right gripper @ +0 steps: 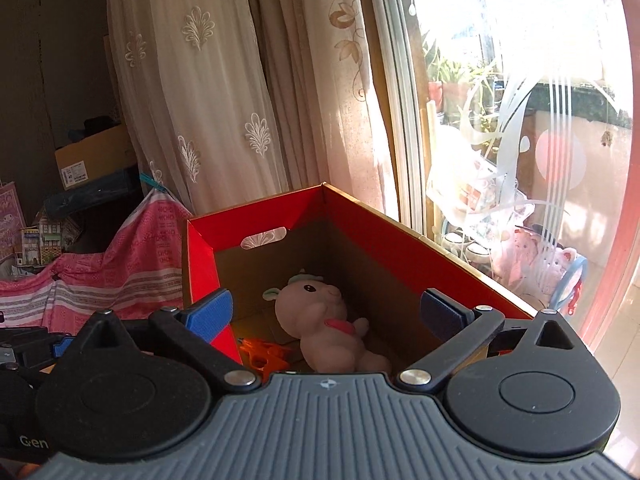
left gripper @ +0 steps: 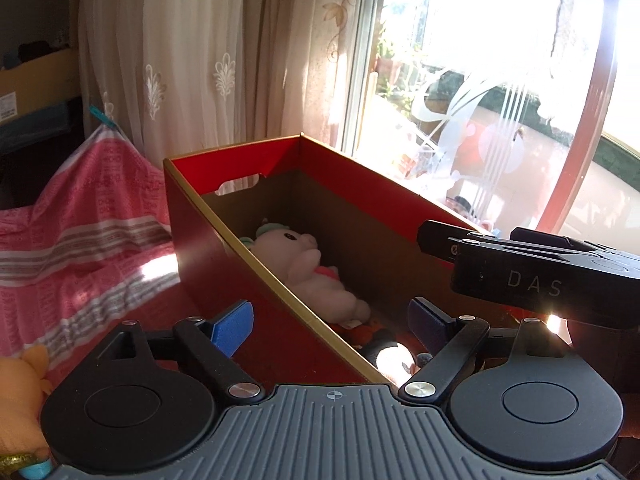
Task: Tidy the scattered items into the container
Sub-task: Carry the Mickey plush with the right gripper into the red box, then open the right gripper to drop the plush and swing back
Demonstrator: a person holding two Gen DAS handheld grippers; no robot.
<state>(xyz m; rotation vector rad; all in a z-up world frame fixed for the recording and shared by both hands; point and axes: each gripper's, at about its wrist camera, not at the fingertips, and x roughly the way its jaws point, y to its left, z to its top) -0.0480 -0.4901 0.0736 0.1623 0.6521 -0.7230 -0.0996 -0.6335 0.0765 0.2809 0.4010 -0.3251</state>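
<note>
A red cardboard box (left gripper: 188,216) with brown inner walls stands by the window; it also shows in the right wrist view (right gripper: 200,256). A pink plush pig (left gripper: 304,264) lies inside it, seen too in the right wrist view (right gripper: 320,316). Orange scissors (right gripper: 264,354) lie beside the pig. More small toys (left gripper: 384,344) lie at the box's near end. My left gripper (left gripper: 332,324) is open and empty over the box's near left wall. My right gripper (right gripper: 326,312) is open and empty above the box's near end; its body shows in the left wrist view (left gripper: 532,264).
An orange plush toy (left gripper: 20,384) lies outside the box at the lower left. A pink striped cloth (left gripper: 80,240) covers the surface left of the box. Curtains (left gripper: 224,60) and a glass sliding door (left gripper: 500,100) stand right behind the box.
</note>
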